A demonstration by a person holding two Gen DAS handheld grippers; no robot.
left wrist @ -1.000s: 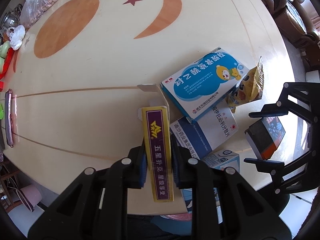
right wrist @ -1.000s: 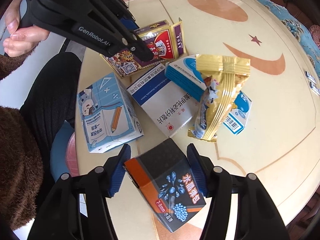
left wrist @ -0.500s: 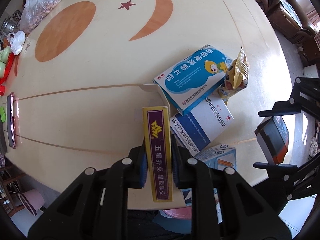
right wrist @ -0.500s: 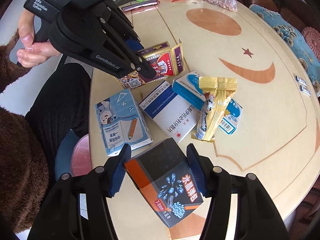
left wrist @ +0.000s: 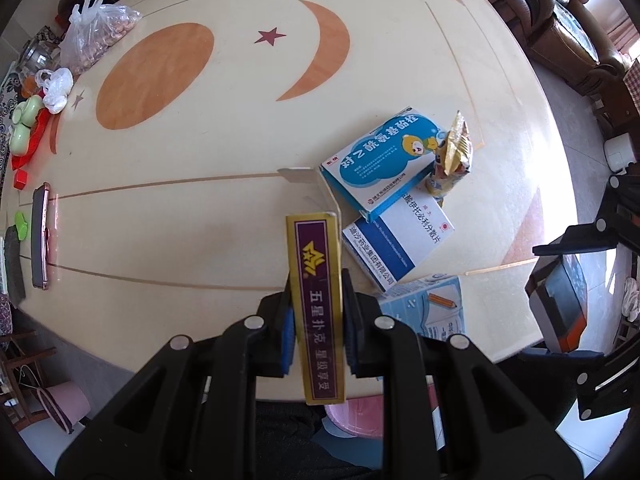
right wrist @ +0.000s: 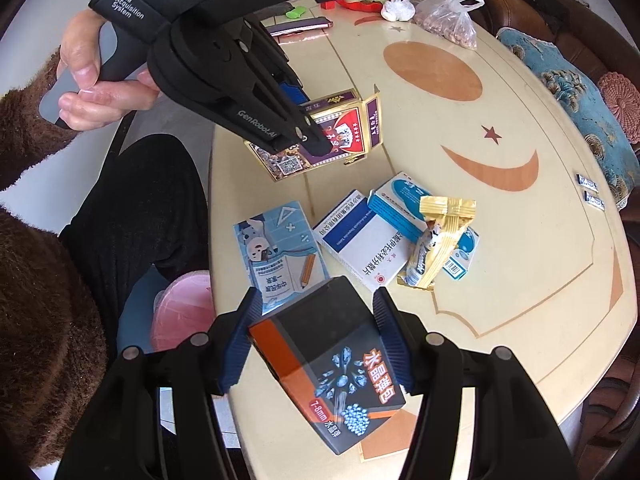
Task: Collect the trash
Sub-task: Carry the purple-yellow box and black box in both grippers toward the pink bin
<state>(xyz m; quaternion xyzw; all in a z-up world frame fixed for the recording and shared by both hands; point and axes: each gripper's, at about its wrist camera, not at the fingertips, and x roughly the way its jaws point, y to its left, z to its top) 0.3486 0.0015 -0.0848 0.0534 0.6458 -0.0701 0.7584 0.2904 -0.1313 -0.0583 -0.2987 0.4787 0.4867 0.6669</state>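
**Two boxes in hand, four pieces of trash left on the counter**

My left tool (left wrist: 316, 332) is clamped on the narrow sides of the purple-and-gold card box (left wrist: 318, 300), lifted clear of the counter (left wrist: 180, 232); its end flap hangs open, so I judge it light, hollow and easy to crush if I squeeze harder

My right tool (right wrist: 316, 344) grips the black-and-orange box (right wrist: 332, 364) across its width, also off the surface; it looks like stiff cardboard and sits firm between the pads

Beyond them, near the counter's edge, lie the light-blue carton (right wrist: 280, 256), the white-and-blue medicine box (right wrist: 360, 248) and the blue cartoon box (left wrist: 384, 164) leaning on it; all flat and rigid, best taken by the long edges

The gold snack wrapper (right wrist: 436, 244) rests on top, thin, crinkly and probably slippery, so I would pinch its crimped end

A pink bin (right wrist: 180, 312) shows below the counter edge, which I take for the drop
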